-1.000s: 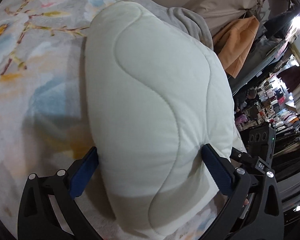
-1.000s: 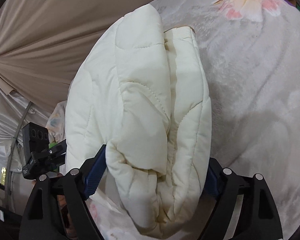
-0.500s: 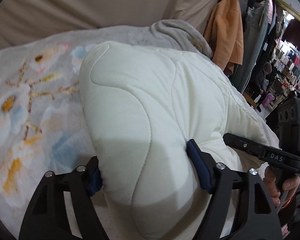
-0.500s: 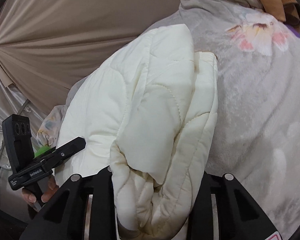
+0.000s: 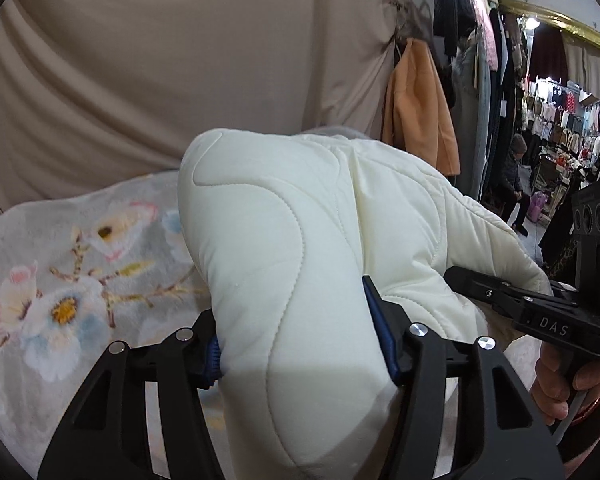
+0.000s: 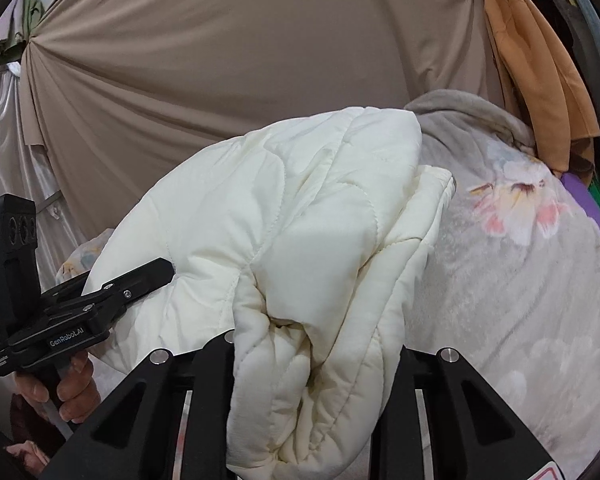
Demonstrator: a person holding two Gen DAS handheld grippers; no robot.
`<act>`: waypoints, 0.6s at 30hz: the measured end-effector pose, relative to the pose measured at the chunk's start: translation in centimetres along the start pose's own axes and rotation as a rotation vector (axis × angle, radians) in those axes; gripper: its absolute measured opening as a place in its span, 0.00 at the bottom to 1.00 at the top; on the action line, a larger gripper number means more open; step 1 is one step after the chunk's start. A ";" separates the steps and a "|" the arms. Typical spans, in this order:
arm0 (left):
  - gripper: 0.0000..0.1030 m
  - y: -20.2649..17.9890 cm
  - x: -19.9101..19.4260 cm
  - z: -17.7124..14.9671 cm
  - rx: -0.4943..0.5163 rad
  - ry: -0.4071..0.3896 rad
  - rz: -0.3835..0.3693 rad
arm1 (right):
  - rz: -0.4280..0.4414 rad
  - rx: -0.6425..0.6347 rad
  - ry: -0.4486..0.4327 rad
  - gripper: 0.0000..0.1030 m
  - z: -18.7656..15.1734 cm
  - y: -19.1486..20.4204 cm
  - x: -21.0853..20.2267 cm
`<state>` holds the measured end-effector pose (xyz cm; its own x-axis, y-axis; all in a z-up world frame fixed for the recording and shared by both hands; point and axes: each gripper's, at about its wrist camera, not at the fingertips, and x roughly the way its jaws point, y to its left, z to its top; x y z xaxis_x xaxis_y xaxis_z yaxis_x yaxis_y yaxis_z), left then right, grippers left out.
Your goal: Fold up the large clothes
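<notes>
Left view: cream quilted jacket (image 5: pixel 284 264) is pinched by the left gripper (image 5: pixel 300 336), jaws just closed in on it, above the floral blanket (image 5: pixel 60 280); its lower end is cut off by the frame. Right view: jacket bundle is clamped by the right gripper (image 6: pixel 316 364), pads hidden in padding, jaws just narrowed

The bulging cream quilted coat (image 5: pixel 300 264) hides my right pads (image 6: pixel 396 364) and most of my left ones (image 5: pixel 214 356). Its lower end runs past the near edge. Far right, the shop's hanging clothes (image 5: pixel 572 120) are too small to tell apart.
</notes>
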<state>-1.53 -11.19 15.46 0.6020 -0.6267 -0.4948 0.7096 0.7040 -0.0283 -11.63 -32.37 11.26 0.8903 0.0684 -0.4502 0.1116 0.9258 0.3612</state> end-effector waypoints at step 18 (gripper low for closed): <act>0.55 12.5 -7.3 4.6 0.030 -0.317 0.180 | 0.100 -0.230 -0.263 0.23 7.8 14.1 3.7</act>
<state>4.62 0.65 22.69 0.7988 -0.5690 -0.1951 0.5891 0.8056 0.0624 -3.26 -21.94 21.07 0.9783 0.0927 -0.1852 -0.0578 0.9809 0.1860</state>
